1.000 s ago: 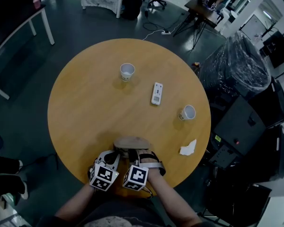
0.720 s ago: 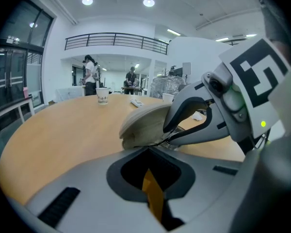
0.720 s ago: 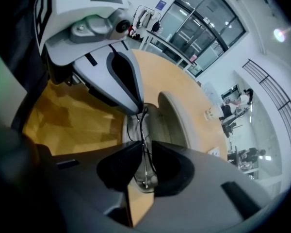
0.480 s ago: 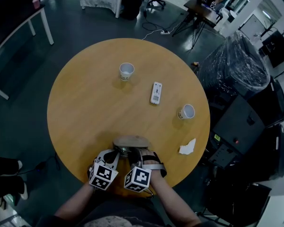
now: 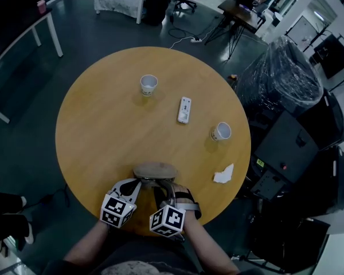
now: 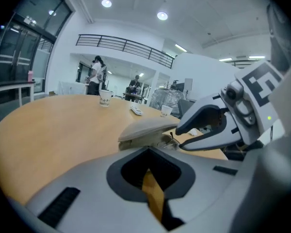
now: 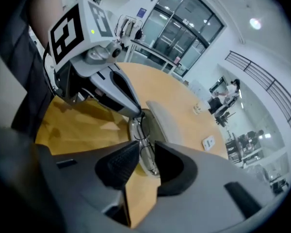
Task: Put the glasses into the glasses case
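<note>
Right gripper point(image 7: 146, 148) has let go and lifted, jaws wide, empty. Glasses point(image 7: 141, 130) lie in the open case point(image 5: 155, 171) on the desk point(image 5: 114, 113); left gripper point(image 6: 148, 152) jaws closed, empty. Closing the lid point(image 7: 170, 125) likely follows.

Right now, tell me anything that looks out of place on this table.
Only a crumpled tissue, lying loose near the right edge of the table in the head view, like leftover litter. Nothing looks spilled or damaged.
</note>
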`<state>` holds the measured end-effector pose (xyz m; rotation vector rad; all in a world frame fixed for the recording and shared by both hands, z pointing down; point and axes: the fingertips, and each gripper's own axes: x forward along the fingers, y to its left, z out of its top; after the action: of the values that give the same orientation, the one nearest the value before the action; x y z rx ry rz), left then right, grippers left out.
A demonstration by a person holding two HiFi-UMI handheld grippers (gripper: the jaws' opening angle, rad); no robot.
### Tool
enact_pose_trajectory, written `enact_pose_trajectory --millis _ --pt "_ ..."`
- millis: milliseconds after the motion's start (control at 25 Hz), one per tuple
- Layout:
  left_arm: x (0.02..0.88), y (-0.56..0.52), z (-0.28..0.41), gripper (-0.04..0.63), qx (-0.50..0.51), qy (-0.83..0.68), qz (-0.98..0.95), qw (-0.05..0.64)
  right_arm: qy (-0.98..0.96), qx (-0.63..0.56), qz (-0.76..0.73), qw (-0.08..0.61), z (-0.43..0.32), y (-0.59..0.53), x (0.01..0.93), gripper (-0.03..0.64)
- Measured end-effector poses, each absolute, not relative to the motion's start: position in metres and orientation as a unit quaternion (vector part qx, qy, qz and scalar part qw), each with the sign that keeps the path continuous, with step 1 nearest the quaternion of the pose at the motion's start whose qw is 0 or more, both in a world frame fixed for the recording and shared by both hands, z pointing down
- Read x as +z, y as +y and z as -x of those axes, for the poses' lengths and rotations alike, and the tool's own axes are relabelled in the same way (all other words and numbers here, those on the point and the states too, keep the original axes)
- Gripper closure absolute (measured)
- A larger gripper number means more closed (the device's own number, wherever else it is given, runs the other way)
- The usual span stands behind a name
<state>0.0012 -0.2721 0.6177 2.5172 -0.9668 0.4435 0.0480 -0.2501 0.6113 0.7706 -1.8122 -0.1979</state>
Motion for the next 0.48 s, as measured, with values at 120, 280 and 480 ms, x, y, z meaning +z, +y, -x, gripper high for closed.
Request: enact_pose_trajectory --millis 120,280,480 --pt "0.611 -0.26 0.002 0.591 0.148 -0.358 -0.898 0.207 -0.775 -0.058 -0.34 0.53 -0.057 -0.235 0.606 0.532" --pt "0.597 -0.239 0.002 0.591 0.122 -0.374 -0.894 0.216 -0.781 -0.038 -0.361 0.509 -0.071 -0.213 0.597 0.532" --pt "0.569 -0.21 -0.008 0.591 0.071 -0.391 -0.889 0.229 -0.782 -0.005 -0.386 0.489 -0.099 -0.182 0.582 0.532"
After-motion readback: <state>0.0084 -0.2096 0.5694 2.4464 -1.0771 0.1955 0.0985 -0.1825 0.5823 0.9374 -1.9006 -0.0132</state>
